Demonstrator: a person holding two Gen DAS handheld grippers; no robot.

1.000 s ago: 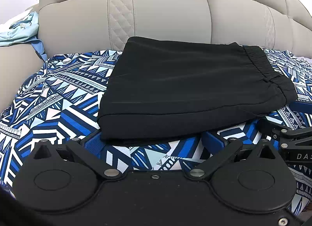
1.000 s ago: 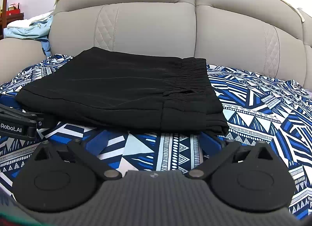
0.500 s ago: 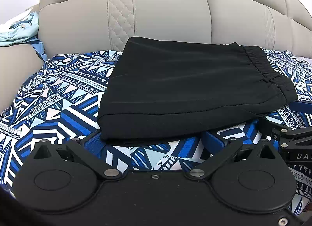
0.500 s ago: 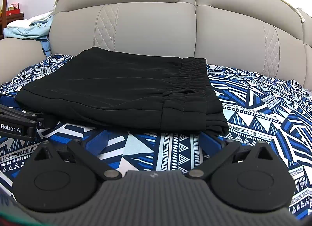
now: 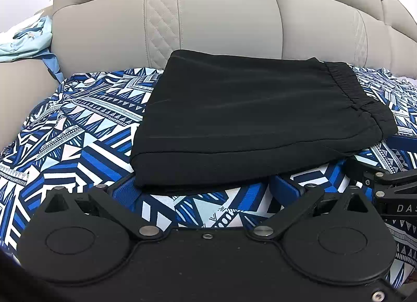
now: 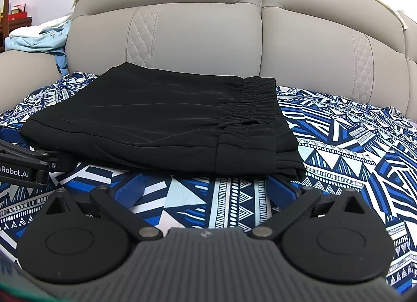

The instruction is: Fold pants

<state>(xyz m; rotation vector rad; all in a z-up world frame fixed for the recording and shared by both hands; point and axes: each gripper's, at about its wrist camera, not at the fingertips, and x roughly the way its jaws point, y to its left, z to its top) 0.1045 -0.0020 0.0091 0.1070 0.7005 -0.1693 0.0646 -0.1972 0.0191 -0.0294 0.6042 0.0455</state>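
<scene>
Blue-and-white geometric-patterned bedspread point(image 5: 78, 130) before a grey padded leather headboard point(image 6: 208, 36); folded black fabric pants point(image 5: 255, 122) lie flat on it, waistband rightward. Left tongs point(image 5: 203, 184) and right tongs point(image 6: 206, 184) both spread wide, empty, blue fingers at the pants' near edge. Only the right view shows a dark wooden shelf point(image 6: 15, 23) far left.

A bed covered by a blue, white and navy geometric-patterned sheet point(image 5: 86, 130) point(image 6: 338, 145) carries everything, backed by a padded beige headboard with quilted diamond stitching point(image 5: 208, 20) point(image 6: 208, 33). Directly on the sheet lie the folded black fabric pants point(image 5: 250, 119) point(image 6: 161, 124), a flat rectangular stack with the gathered elastic waistband at its right side. A crumpled pale blue garment point(image 5: 23, 43) point(image 6: 36, 38) rests on the beige padded ledge at the far left.
</scene>
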